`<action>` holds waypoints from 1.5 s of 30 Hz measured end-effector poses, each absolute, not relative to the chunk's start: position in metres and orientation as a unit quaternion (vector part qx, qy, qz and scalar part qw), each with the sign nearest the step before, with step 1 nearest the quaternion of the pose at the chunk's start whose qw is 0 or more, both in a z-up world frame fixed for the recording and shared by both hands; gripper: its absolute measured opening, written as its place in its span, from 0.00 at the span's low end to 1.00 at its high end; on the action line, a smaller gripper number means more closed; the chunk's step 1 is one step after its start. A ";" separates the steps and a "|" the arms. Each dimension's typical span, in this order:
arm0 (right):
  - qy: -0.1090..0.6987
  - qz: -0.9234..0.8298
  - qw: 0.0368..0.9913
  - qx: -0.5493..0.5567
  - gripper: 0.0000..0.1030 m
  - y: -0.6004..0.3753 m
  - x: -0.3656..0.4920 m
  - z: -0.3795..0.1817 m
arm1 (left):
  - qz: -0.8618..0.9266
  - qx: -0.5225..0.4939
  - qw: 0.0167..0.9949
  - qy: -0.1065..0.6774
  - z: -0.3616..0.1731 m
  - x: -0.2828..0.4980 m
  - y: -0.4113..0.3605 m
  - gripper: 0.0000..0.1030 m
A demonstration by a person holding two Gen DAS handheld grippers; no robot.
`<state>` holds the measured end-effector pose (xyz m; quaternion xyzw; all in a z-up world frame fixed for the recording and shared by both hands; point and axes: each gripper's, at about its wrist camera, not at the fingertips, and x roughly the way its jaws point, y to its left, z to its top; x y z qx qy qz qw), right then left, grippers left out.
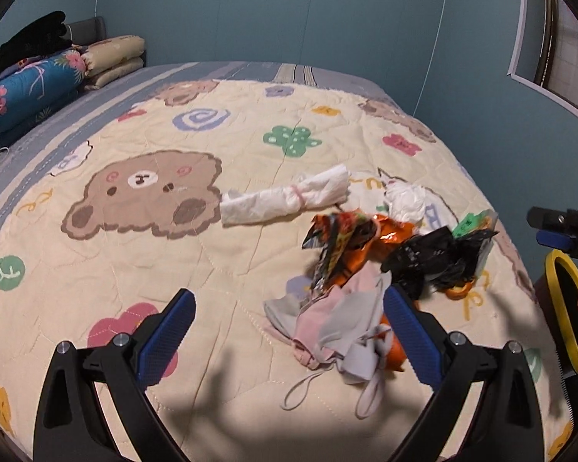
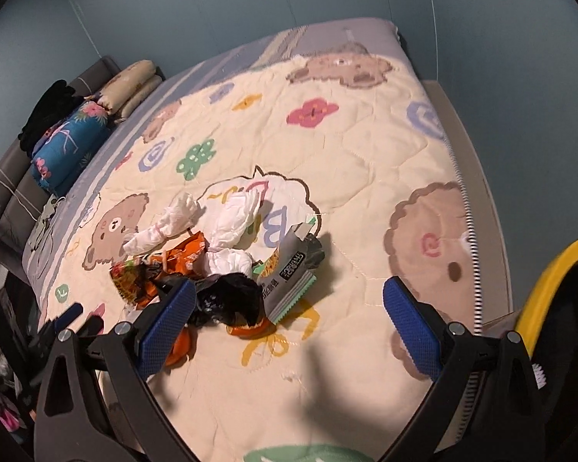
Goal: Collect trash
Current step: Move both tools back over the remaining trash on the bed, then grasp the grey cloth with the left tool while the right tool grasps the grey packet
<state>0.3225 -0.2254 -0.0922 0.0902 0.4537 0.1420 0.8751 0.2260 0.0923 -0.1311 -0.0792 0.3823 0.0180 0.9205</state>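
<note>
Nearest the left wrist camera, the left gripper (image 1: 289, 323) has its two blue-padded fingers (image 1: 169, 331) spread wide apart, holding nothing. It hovers above the bed's quilt (image 1: 96, 277), near the edge closest to the camera. Between and just beyond the fingertips lie crumpled face masks (image 1: 335, 327), pink and grey, with ear loops trailing toward the near edge.

The remaining trash forms a pile toward the right edge of the quilt. An orange snack wrapper (image 1: 350, 238) lies just beyond the masks, touching them. A black plastic bag (image 1: 439, 254) sits to its right, against the wrapper. A rolled white tissue bundle (image 1: 289, 200) lies beyond the wrapper, toward the centre of the quilt. A crumpled white wad (image 1: 408, 196) rests beside it, nearer the right edge.

In the right wrist view, the right gripper (image 2: 289, 323) is likewise fully open and holds nothing. Its left finger (image 2: 165, 327) overlaps the black plastic bag (image 2: 227, 296) in the picture; contact cannot be determined. A grey printed packet (image 2: 289, 273) with a green serrated edge leans on the pile beside the bag.

A yellow-rimmed bin (image 2: 551, 269) stands off the right edge of the bed. Folded bedding (image 1: 31, 88) is stacked at the far left corner.
</note>
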 end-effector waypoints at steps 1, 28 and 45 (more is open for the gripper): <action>0.457 0.140 0.874 0.092 0.91 -0.223 0.326 -0.095 | 0.018 -0.080 0.919 0.385 -0.133 0.227 0.093 0.92; 0.536 0.129 0.820 0.156 0.35 -0.213 0.374 -0.160 | -0.061 -0.096 0.892 0.438 -0.178 0.258 0.065 0.36; 0.500 0.147 0.841 0.145 0.19 -0.220 0.351 -0.127 | -0.075 -0.087 0.902 0.416 -0.141 0.226 0.074 0.06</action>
